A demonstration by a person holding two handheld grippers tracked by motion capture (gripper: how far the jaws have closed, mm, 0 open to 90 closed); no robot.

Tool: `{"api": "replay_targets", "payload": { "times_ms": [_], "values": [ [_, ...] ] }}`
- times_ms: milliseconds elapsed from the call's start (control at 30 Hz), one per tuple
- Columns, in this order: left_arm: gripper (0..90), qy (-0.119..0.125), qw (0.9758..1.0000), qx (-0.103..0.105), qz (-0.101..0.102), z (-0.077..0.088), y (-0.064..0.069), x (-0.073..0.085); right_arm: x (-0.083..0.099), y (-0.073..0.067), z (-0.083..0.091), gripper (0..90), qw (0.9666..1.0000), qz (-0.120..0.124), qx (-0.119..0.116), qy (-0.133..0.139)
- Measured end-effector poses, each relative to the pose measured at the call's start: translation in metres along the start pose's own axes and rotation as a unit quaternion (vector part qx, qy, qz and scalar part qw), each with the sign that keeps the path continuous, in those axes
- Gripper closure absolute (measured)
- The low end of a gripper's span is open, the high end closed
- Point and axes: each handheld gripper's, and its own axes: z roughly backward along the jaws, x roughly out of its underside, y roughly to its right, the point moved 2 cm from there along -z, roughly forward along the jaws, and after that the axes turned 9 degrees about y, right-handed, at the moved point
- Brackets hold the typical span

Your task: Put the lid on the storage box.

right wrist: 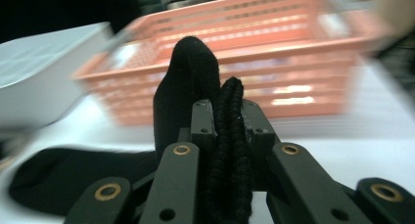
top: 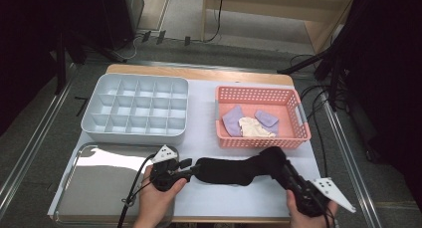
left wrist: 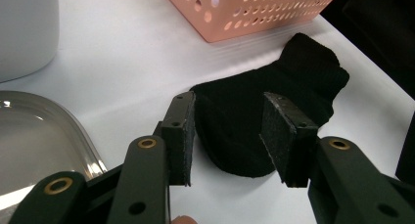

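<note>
While knitted and limp, black sock (top: 234, 170) cuff clamped in right tool (right wrist: 229, 117); left tool (left wrist: 227, 138) apart.

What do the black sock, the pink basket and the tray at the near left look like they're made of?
Black sock: knit fabric, matte, with visible ribbing; it folds limply.
Pink basket: probably moulded plastic, with rows of holes in its walls.
Tray: likely polished metal, since it reflects the light like a mirror.

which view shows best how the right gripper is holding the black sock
The right gripper view: the right gripper pinches the black sock cuff edge-on. The high view shows the whole sock lying flat; the left gripper view shows its toe.
</note>
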Motion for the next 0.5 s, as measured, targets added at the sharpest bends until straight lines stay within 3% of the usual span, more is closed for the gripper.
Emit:
{"api": "replay_targets", "payload": {
  "times_ms": [133, 200, 233, 267, 300, 333, 400, 500],
  "values": [
    [57.1, -0.002, 1.0000, 0.003, 0.001, -0.001, 0.000, 0.001, 0.015, -0.037, -0.010, 78.9, 0.9966, 0.003, -0.078, -0.028],
    [57.1, -0.002, 1.0000, 0.003, 0.001, -0.001, 0.001, 0.001, 0.026, -0.050, -0.017, 78.9, 0.9923, 0.001, -0.114, -0.050],
    [57.1, -0.002, 1.0000, 0.003, 0.001, -0.001, 0.001, 0.001, 0.030, -0.053, -0.020, 78.6, 0.9910, 0.008, -0.121, -0.058],
    [57.2, -0.004, 1.0000, 0.006, 0.001, -0.002, 0.001, 0.001, 0.036, -0.058, -0.023, 77.0, 0.9871, 0.012, -0.137, -0.082],
    [57.2, -0.006, 1.0000, 0.004, -0.002, -0.002, 0.000, 0.002, 0.040, -0.060, -0.026, 74.0, 0.9841, 0.016, -0.149, -0.096],
    [57.4, -0.007, 1.0000, 0.003, 0.000, -0.002, 0.000, 0.002, 0.043, -0.062, -0.027, 65.4, 0.9815, 0.019, -0.158, -0.106],
    [57.8, -0.010, 0.9999, 0.004, 0.002, -0.003, 0.001, 0.003, 0.040, -0.060, -0.026, 46.5, 0.9823, 0.035, -0.161, -0.088],
    [58.1, -0.014, 0.9999, 0.004, 0.002, -0.004, 0.001, 0.003, 0.026, -0.042, -0.024, 45.8, 0.9911, 0.006, -0.122, -0.053]
  ]
}}
